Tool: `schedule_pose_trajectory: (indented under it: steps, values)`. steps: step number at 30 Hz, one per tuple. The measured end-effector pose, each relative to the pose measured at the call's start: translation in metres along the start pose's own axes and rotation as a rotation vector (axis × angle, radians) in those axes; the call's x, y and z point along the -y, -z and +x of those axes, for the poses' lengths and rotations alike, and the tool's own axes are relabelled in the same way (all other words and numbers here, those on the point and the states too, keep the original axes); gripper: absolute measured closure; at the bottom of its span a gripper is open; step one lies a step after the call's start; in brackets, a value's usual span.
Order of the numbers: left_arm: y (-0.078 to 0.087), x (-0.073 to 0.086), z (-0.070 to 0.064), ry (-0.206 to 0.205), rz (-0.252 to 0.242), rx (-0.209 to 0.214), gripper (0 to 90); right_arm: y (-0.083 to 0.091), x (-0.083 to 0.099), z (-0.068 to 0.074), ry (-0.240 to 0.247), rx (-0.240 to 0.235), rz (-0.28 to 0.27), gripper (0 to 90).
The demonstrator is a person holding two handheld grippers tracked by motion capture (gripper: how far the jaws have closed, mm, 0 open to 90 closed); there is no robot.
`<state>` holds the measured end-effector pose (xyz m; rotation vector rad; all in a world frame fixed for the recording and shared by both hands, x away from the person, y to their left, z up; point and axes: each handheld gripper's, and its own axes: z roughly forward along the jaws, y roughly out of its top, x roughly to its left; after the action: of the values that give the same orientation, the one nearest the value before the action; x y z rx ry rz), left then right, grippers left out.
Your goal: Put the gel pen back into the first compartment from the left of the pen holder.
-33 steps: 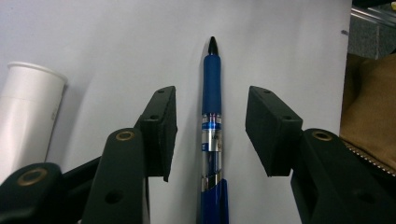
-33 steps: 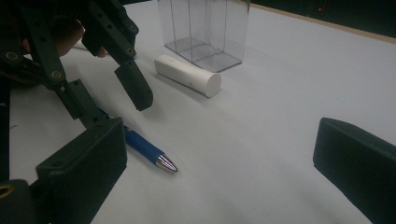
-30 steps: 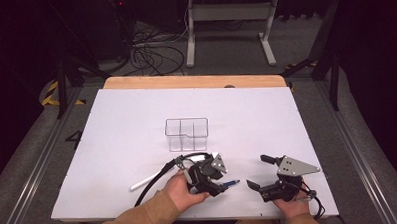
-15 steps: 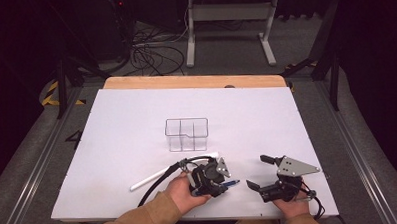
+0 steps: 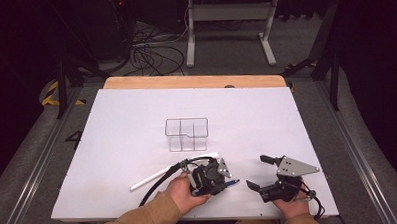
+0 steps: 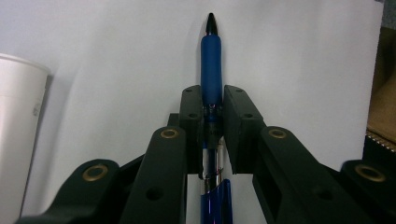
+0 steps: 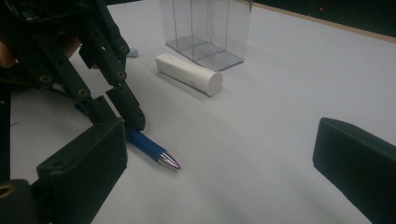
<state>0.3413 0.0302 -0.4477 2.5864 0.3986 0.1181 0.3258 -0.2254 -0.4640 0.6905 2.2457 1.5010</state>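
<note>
Two pairs of tongs are working low on the white table (image 5: 136,119), whose sheet is covering most of the high view, with a strip of wooden edge showing along the far side at twelve o'clock.

Near the middle of the table a clear divided box (image 5: 187,134) is standing upright, its compartments open at the top; in the right gripper view the clear divided box (image 7: 205,28) is sitting at about twelve o'clock.

From just below the box toward eight o'clock a long white tube (image 5: 154,177) is lying flat on the sheet; in the right gripper view its cut end (image 7: 189,73) is resting just beside the box.

At six o'clock the left tongs (image 5: 224,177) are being held in a hand in a tan sleeve, and at about five o'clock the right tongs (image 5: 261,172) are lying low over the sheet, well apart from the box.

The right tongs are standing spread wide, with bare table between the two black pads.

The left tongs (image 6: 212,121) are pinching a blue pen (image 6: 211,70) across its barrel, pads pressed on both sides, the tip pointing away at twelve o'clock in the left gripper view.

The blue pen (image 7: 152,150) is lying on the table, its silver tip poking out toward the right tongs.
</note>
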Motion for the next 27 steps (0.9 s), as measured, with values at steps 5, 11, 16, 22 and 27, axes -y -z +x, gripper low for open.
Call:
schedule_pose_trajectory:
  steps: [5, 11, 16, 22, 27]
  values:
    - [0.002, 0.000, -0.001, -0.007, 0.001, 0.000, 79.2, 0.000, 0.000, 0.000, 0.001, 0.000, -0.001, 3.7]
    - [0.010, -0.001, 0.002, 0.000, 0.002, 0.027, 79.4, 0.001, 0.000, 0.000, 0.001, 0.001, -0.008, 3.7]
    - [0.018, -0.001, 0.005, 0.011, -0.009, 0.022, 79.4, 0.001, 0.000, 0.000, 0.000, 0.002, -0.009, 3.7]
    - [0.025, 0.000, 0.006, 0.015, -0.026, 0.020, 79.4, 0.001, 0.000, 0.000, 0.000, 0.002, -0.009, 3.7]
    - [0.033, 0.000, 0.007, 0.018, -0.046, 0.014, 79.4, 0.001, 0.000, 0.000, 0.000, 0.003, -0.009, 3.7]
